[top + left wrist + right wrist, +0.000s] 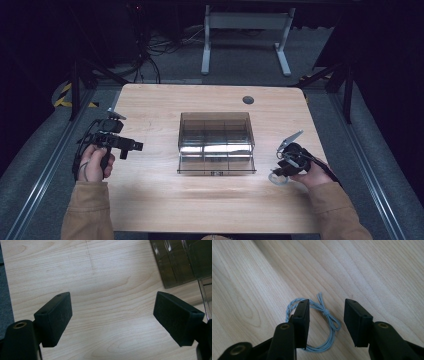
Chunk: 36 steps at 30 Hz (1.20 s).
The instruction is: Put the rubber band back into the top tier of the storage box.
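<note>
A pale wooden table [165,200] stands on grey carpet [240,62] in a dark room. Behind it are a white desk frame [245,30], tangled cables [155,47] and yellow-black tape [67,97].

A pale wooden table [150,200] bears a smoky clear compartment box [216,142] at its centre, and a knotted blue cord loop [325,322] lying flat toward four o'clock.

Knotted pale-blue cord loop [325,322], lying flat
</note>
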### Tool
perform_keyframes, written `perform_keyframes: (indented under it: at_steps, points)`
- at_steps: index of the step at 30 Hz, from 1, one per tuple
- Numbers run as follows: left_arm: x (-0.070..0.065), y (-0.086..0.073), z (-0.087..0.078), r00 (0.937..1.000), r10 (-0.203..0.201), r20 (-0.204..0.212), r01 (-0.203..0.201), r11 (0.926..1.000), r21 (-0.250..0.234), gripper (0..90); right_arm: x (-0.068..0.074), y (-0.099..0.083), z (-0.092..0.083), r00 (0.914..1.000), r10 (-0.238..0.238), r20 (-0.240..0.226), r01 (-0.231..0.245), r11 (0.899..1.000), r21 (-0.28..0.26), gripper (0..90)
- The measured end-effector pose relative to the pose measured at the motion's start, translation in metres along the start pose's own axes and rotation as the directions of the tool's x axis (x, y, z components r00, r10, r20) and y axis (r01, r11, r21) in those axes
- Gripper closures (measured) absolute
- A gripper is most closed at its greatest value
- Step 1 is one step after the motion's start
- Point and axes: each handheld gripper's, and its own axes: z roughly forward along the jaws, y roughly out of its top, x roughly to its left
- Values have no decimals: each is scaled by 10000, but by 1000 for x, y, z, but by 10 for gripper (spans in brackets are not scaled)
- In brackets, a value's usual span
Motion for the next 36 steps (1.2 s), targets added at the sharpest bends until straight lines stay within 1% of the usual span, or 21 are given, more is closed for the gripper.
perform_keyframes:
  at_steps: [3, 11, 18, 23, 24, 26, 31, 36]
  points:
    - [0, 0, 0, 10000, -15, -1, 15, 10000, -27, 164, 1, 0, 3, 10000, -54, 24, 54, 9999, 117, 603]
    - [-1, 0, 1, 10000, 2, 8, -2, 10000, 8, 164, 1, 1, 5, 9999, -130, 18, 130, 9998, 180, 633]
    - [0, 0, 1, 10000, 15, 38, -15, 10000, -3, 164, 1, 1, 7, 9999, -87, 56, 85, 9996, 276, 691]
    - [-1, 0, 1, 10000, 8, 48, -8, 10000, -6, 164, 1, 0, 6, 9999, -73, 120, 69, 9994, 348, 782]
    - [-1, 0, 1, 10000, 8, 48, -8, 10000, -6, 164, 1, 0, 6, 9999, -73, 120, 69, 9994, 348, 782]
    - [0, 0, 0, 10000, 17, 73, -17, 10000, 9, 164, 1, 0, 6, 9998, -88, 185, 81, 9992, 403, 835]
    - [0, 0, 0, 10000, -3, 82, 3, 10000, -27, 164, 1, 0, 6, 9997, 2, 248, -13, 9990, 439, 853]
    - [0, 0, 0, 10000, -3, 84, 3, 10000, -17, 164, 1, 0, 2, 9998, 122, 175, -127, 9995, 279, 858]
